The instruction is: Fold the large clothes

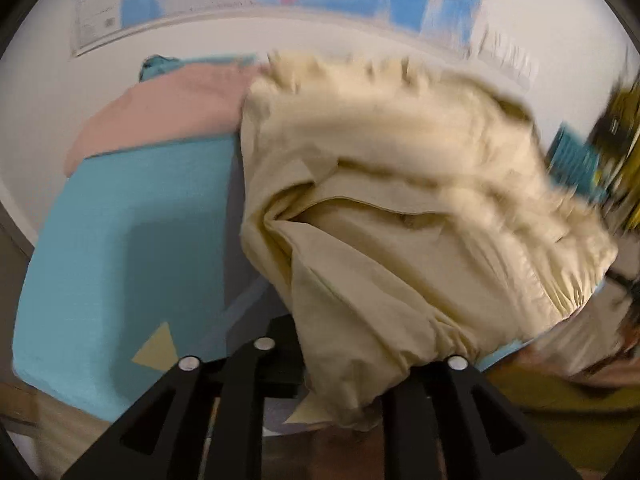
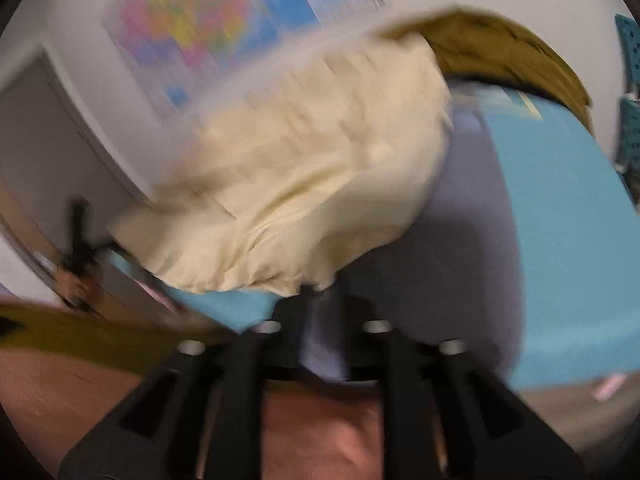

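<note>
A large cream garment (image 1: pixel 400 184) hangs bunched above the blue table cover (image 1: pixel 120 240). In the left wrist view its lower folds fall over my left gripper (image 1: pixel 340 348) and hide the fingertips; the jaws stand narrow with the cloth pinched between them. In the right wrist view the same cream garment (image 2: pixel 304 184) is blurred, and its lower edge runs down into the tips of my right gripper (image 2: pixel 320 300), whose black fingers (image 2: pixel 256 356) close on that edge.
A pink folded garment (image 1: pixel 160 120) lies at the back of the table and an olive one (image 2: pixel 500 52) at the other end. A lilac stripe (image 2: pixel 472 240) crosses the blue table cover (image 2: pixel 568 240). A wall map (image 2: pixel 208 32) hangs behind. An olive sleeve (image 1: pixel 560 404) is at lower right.
</note>
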